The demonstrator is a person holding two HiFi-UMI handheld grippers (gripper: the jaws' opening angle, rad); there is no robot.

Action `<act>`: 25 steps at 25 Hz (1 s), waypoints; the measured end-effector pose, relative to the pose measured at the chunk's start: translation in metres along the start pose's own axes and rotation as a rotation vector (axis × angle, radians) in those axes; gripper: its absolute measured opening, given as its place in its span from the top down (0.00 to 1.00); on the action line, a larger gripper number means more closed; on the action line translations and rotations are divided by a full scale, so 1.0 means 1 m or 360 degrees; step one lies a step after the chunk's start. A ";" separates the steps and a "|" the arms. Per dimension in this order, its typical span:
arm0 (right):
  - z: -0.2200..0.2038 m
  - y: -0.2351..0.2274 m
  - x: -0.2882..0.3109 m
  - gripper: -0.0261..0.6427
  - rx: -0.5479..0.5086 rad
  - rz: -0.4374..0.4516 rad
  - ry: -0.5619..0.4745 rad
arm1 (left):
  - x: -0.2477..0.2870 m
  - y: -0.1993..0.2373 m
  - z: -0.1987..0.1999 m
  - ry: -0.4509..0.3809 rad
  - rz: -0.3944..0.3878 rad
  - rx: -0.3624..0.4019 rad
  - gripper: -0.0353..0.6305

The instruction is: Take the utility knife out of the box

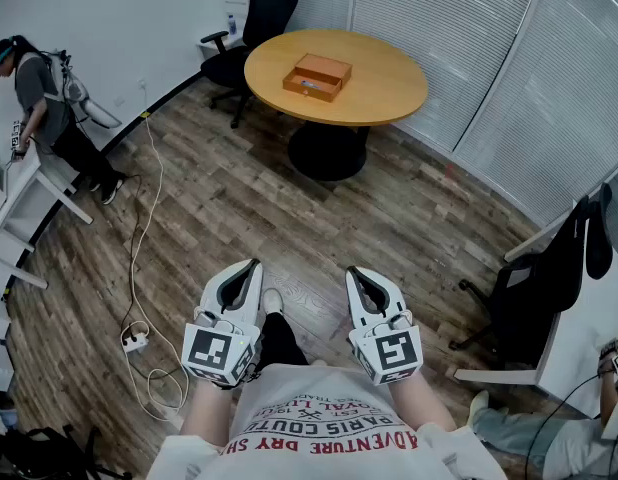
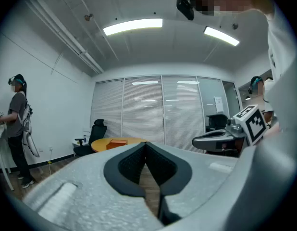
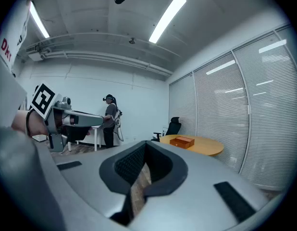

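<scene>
The person holds both tools close to the body, level and side by side above the wood floor. The left tool has its jaws together at the tips with nothing between them; only floor shows through the gap behind the tips in the left gripper view. The right tool is likewise fully closed and empty, its pads meeting at the tip.

The box, orange-brown, lies on the round worktop far ahead across the room, well apart from both tools. It sits left of the worktop's middle. The knife cannot be seen from here.

A black chair stands behind the worktop by the white wall, and another black chair stands at the right edge. At the far left a second person stands at a white desk. A white cable runs along the floor to a power strip beside the left tool. Closed blinds cover the wall behind the worktop.
</scene>
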State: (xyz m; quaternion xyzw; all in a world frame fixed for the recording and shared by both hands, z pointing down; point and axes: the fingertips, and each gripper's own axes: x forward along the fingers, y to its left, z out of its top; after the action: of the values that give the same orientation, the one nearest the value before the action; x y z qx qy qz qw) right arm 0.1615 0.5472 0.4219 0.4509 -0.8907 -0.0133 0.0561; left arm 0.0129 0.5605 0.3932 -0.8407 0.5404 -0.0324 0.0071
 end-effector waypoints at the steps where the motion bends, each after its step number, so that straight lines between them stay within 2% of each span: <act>1: 0.001 0.000 0.001 0.95 0.0006 0.0001 -0.0003 | 0.001 0.000 0.000 0.0001 -0.0004 0.0000 0.95; 7: -0.001 -0.002 0.005 0.95 0.0018 0.0017 -0.0003 | 0.010 -0.005 -0.004 0.0018 -0.0032 -0.0008 0.95; 16: -0.011 -0.015 0.015 0.95 0.0179 -0.0002 -0.0002 | 0.026 -0.002 -0.015 0.0063 -0.0067 -0.0014 0.95; 25: -0.022 -0.034 0.057 0.95 0.0231 -0.0019 0.0067 | 0.065 0.019 -0.020 0.0094 -0.0123 -0.0029 0.95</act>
State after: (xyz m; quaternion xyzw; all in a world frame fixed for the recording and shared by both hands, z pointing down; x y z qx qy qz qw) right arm 0.1576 0.4823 0.4460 0.4593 -0.8852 0.0605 0.0420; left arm 0.0211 0.4938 0.4155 -0.8596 0.5079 -0.0526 -0.0179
